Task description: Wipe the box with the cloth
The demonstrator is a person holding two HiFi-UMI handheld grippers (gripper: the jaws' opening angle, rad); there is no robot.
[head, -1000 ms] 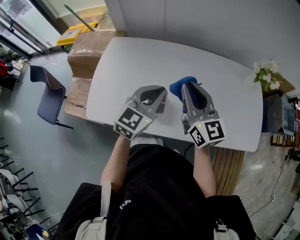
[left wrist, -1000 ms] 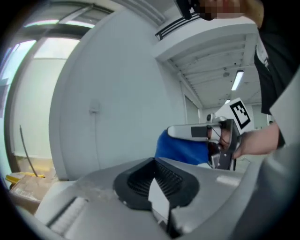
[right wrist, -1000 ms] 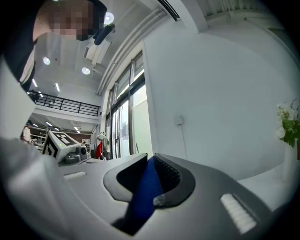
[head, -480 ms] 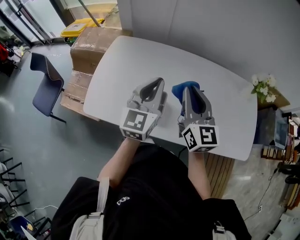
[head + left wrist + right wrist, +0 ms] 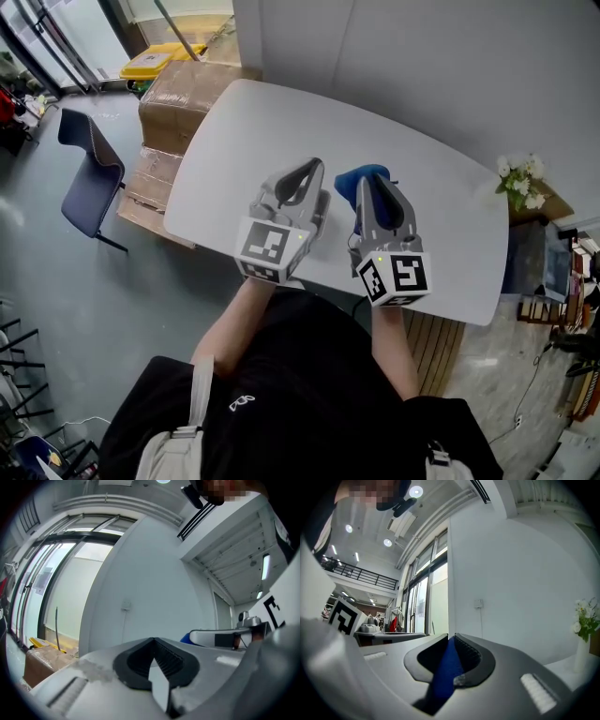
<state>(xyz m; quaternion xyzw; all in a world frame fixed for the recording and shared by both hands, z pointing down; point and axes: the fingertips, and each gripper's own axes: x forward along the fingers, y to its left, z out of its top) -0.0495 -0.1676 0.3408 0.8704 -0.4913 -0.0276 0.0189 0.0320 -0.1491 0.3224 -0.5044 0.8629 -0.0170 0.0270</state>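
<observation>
The right claw is clamped on the blue cloth. It has drawn closer to the left claw than it was a second ago and now stands just beside it, with the cloth bunched at its tip. The left claw is closed on a thin white edge, which I take for the box. The head view shows nothing more of the box. The bench lies under the left claw, with its front edge close by. Cloth and box look nearly in touch, so the wiping seems about to begin.
</observation>
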